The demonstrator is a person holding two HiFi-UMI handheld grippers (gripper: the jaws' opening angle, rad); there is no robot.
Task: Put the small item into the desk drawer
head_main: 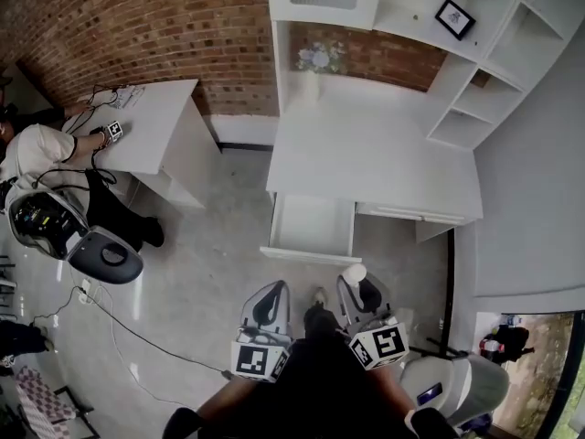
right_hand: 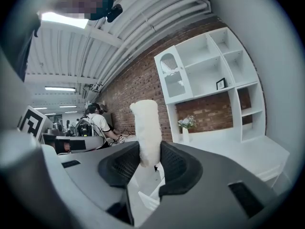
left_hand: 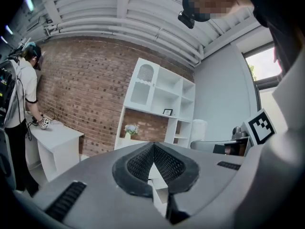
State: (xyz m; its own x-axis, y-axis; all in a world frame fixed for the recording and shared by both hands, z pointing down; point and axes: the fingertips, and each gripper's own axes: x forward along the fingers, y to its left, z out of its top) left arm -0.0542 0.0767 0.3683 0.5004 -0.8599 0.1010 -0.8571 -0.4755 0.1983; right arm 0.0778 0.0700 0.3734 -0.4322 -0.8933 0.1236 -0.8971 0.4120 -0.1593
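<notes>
In the head view a white desk [head_main: 375, 149] stands against the brick wall, with its drawer [head_main: 311, 227] pulled out and nothing in it. My right gripper [head_main: 359, 291] is short of the drawer's front, shut on a small white fuzzy item [head_main: 353, 274]. That item [right_hand: 147, 128] stands upright between the jaws of the right gripper [right_hand: 148, 151] in the right gripper view. Beside it to the left, my left gripper [head_main: 271, 305] also points at the drawer. In the left gripper view the tips of the left gripper [left_hand: 154, 144] meet with nothing between them.
A white shelf unit [head_main: 494, 71] rises at the desk's right, with a small picture frame [head_main: 454, 18] on it and a flower vase [head_main: 315, 62] on the desk's back. A person [head_main: 37, 149] works at a second white table [head_main: 151, 122] on the left. A cable [head_main: 137, 332] crosses the floor.
</notes>
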